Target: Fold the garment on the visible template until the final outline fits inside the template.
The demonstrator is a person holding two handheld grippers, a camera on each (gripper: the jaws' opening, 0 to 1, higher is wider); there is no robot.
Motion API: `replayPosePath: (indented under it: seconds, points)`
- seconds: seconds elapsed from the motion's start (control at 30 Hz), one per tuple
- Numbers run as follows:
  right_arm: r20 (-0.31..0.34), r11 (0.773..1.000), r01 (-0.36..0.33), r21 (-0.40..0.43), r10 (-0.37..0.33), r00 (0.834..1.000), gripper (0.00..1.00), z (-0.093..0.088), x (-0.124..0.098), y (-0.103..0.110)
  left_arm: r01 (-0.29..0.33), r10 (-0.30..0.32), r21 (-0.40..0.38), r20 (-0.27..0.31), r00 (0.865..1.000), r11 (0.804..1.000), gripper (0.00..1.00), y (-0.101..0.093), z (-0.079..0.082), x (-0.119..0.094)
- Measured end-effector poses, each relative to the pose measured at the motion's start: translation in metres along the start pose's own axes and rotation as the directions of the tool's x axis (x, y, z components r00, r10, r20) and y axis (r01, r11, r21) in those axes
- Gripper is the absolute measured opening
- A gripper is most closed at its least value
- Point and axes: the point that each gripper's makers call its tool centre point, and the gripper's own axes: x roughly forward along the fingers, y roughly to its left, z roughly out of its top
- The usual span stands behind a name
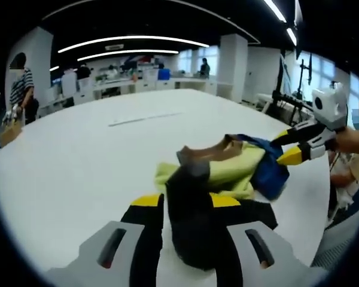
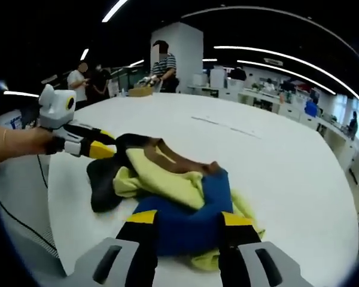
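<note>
**One crumpled garment, two hand-held grippers clamped on it**

No brand, label or writing can be read anywhere. There is one garment (image 2: 179, 197), a bunched heap with yellow-green, blue, black and brown parts, lying near the counter (image 1: 78, 155) edge closest to the person. Its outline and which part is which are hard to make out in the folds.

Two hand-held grippers are at work. The left hand-held gripper (image 1: 188, 206) has its jaws closed on the black part of the cloth; in the right gripper view it reaches in at the black fold. The right hand-held gripper (image 2: 185, 224) is clamped on the blue part; in the left gripper view it meets the blue cloth.

A thin pale strip (image 1: 145, 118) lies mid-counter, too small to identify.
</note>
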Motion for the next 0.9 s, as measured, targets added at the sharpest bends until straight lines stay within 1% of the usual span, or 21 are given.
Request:
replayPosePath:
  seconds: [0.07, 0.2, 0.3, 0.4, 0.5, 0.57, 0.63, 0.7, 0.73, 0.9]
  points:
    - [-0.009, 0.999, 0.029, -0.016, -0.029, 1.0, 0.3, -0.002, 0.001, -0.004, 0.002, -0.002, 0.0, -0.005, 1.0, 1.0, 0.23, 0.0, -0.001, 0.003]
    - [-0.028, 0.997, 0.061, -0.047, -0.063, 0.998, 0.24, -0.004, 0.003, -0.006, -0.002, 0.003, 0.006, -0.026, 1.0, 1.0, 0.19, 0.001, -0.007, 0.008]
    - [-0.044, 0.993, 0.09, -0.076, -0.093, 0.995, 0.18, -0.007, 0.003, -0.01, -0.009, 0.009, -0.003, -0.026, 1.0, 1.0, 0.15, 0.003, -0.009, 0.009]
    - [-0.054, 0.992, 0.103, -0.075, -0.108, 0.993, 0.15, -0.008, 0.005, -0.011, -0.016, 0.016, -0.004, -0.031, 0.999, 1.0, 0.1, 0.004, -0.011, 0.009]
    - [-0.072, 0.989, 0.118, -0.091, -0.125, 0.99, 0.12, -0.012, 0.007, -0.012, -0.022, 0.021, -0.002, -0.034, 0.999, 1.0, 0.05, 0.006, -0.012, 0.009]
    - [-0.076, 0.988, 0.119, -0.1, -0.127, 0.989, 0.06, -0.012, 0.006, -0.011, -0.021, 0.021, -0.006, -0.031, 0.999, 1.0, 0.02, 0.006, -0.011, 0.008]
    - [-0.077, 0.987, 0.118, -0.106, -0.127, 0.989, 0.0, -0.012, 0.006, -0.011, -0.006, 0.005, -0.016, -0.031, 1.0, 1.0, 0.0, 0.005, -0.011, 0.009]
    - [-0.081, 0.985, 0.121, -0.12, -0.131, 0.988, 0.0, -0.013, 0.005, -0.012, -0.009, 0.009, -0.009, -0.041, 0.999, 1.0, 0.0, 0.006, -0.013, 0.009]
    - [-0.081, 0.985, 0.12, -0.12, -0.13, 0.988, 0.0, -0.012, 0.005, -0.012, -0.012, 0.013, 0.001, -0.039, 0.999, 1.0, 0.0, 0.008, -0.013, 0.009]
    - [-0.073, 0.987, 0.124, -0.104, -0.132, 0.989, 0.0, -0.009, 0.0, -0.015, -0.014, 0.014, -0.006, -0.029, 0.999, 1.0, 0.0, 0.008, -0.01, 0.007]
